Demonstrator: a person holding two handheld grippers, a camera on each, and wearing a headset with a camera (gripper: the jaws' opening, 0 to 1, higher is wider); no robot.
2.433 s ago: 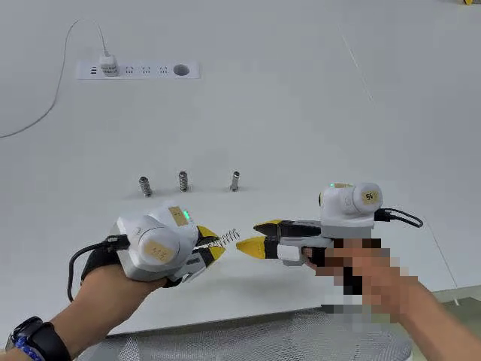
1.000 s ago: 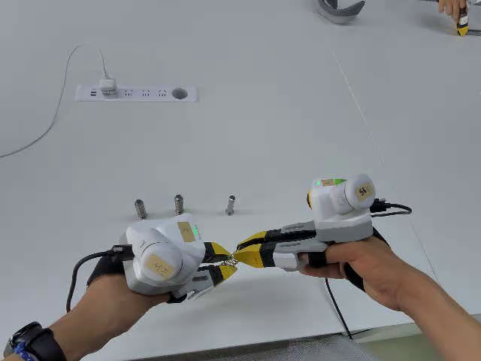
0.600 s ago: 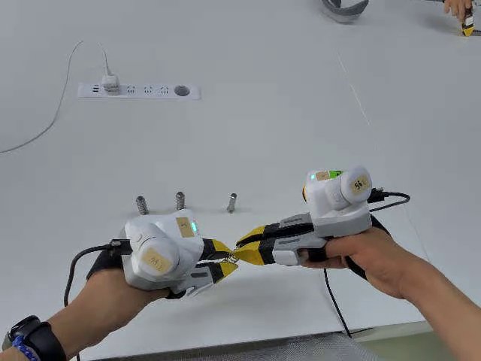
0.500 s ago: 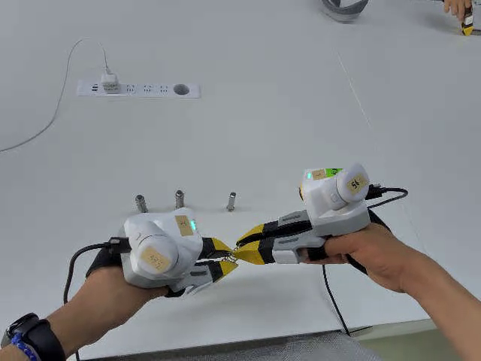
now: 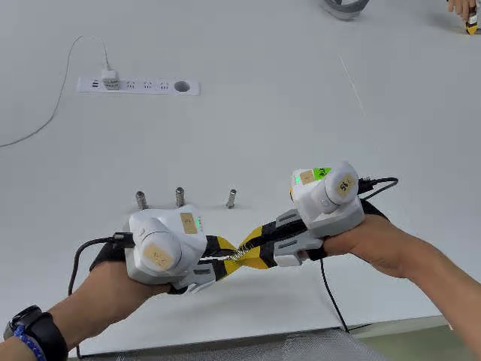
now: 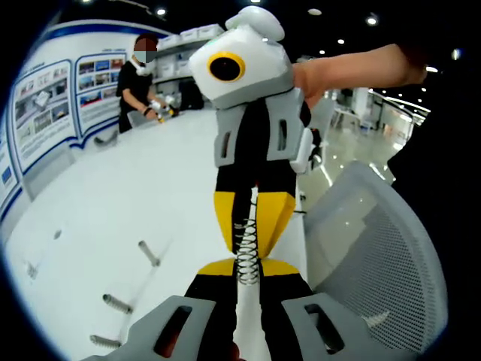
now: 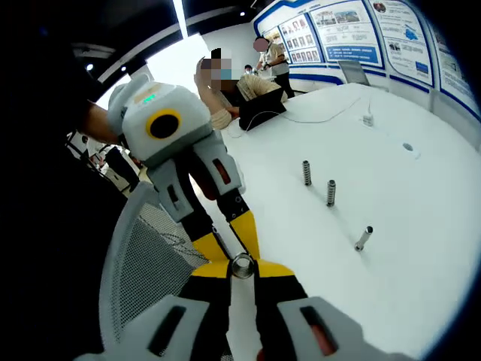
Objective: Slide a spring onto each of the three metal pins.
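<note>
The spring (image 5: 239, 253) hangs in the air above the near part of the white table (image 5: 263, 135), pinched at both ends. The left gripper (image 5: 224, 254) has its yellow tips pressed onto one end and the right gripper (image 5: 254, 248) clamps the other, which shows end-on as a small ring in the right gripper view. Behind it the pins stand in a row on the table — the left pin (image 5: 141, 200) and the middle pin (image 5: 180, 197) each wear a coil, the right pin (image 5: 231, 198) is bare — and farther back lies a power strip (image 5: 139, 85).
</note>
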